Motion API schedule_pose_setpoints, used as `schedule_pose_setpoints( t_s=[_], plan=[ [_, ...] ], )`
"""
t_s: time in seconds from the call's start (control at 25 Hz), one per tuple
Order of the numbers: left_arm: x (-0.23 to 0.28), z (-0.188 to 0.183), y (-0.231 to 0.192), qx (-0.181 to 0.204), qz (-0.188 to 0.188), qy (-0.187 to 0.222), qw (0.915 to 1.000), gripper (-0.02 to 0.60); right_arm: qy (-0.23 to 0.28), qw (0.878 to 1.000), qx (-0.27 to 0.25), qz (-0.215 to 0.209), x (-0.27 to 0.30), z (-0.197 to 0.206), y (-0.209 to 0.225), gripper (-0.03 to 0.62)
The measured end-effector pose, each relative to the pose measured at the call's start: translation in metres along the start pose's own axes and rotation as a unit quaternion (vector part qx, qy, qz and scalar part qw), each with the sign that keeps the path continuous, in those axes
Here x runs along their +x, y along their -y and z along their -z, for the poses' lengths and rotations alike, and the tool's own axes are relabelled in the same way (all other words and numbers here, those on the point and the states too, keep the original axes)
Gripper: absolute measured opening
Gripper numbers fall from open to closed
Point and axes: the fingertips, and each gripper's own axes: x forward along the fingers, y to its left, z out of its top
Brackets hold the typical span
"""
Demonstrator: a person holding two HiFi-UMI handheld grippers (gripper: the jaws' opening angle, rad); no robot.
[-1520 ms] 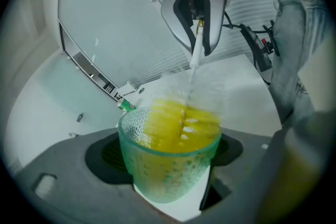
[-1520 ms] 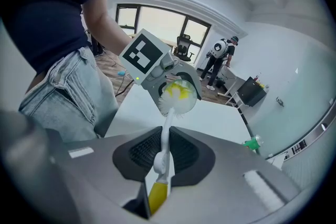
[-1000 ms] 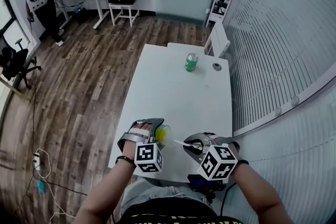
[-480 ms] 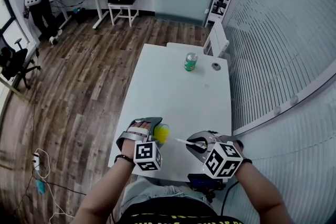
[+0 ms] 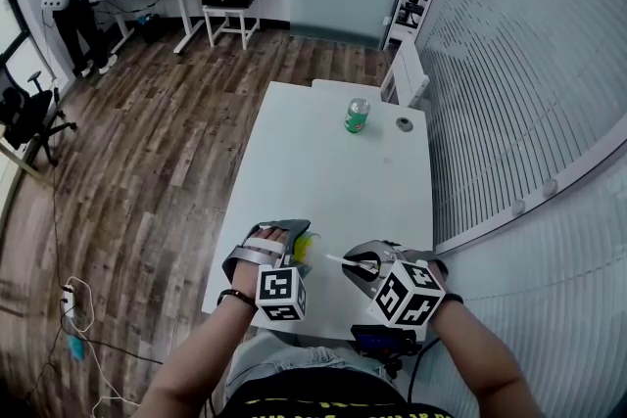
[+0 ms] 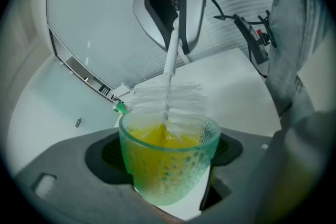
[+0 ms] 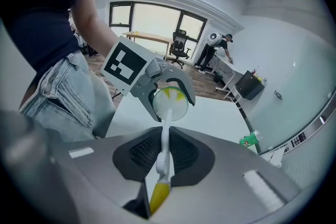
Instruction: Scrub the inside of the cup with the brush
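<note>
Cup [image 6: 167,168] clamped in our left gripper [image 5: 290,240], brush [image 6: 167,99] pinched by our right gripper [image 5: 359,264] with bristles half inside: we judge scrubbing underway, next pushing deeper and twisting.

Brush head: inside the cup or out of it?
Partly in. The left gripper view shows the brush head with its lower bristles below the cup rim and its upper bristles above it.
</note>
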Motion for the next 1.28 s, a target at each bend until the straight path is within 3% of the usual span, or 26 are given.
schedule_pose_setpoints(
  t_s=[0.64,1.28],
  plan=[
    [-0.003,0.009,-0.016,-0.021,-0.018,-0.004,0.9996,0.408,0.021,0.998,0.050,0.022,-0.016,0.002,0.016,0.046],
    [-0.007,0.001,-0.019,-0.001,-0.024,-0.003,0.9997,0.408,0.029,0.997,0.065,0.031,-0.015,0.002,0.019,0.046]
  ],
)
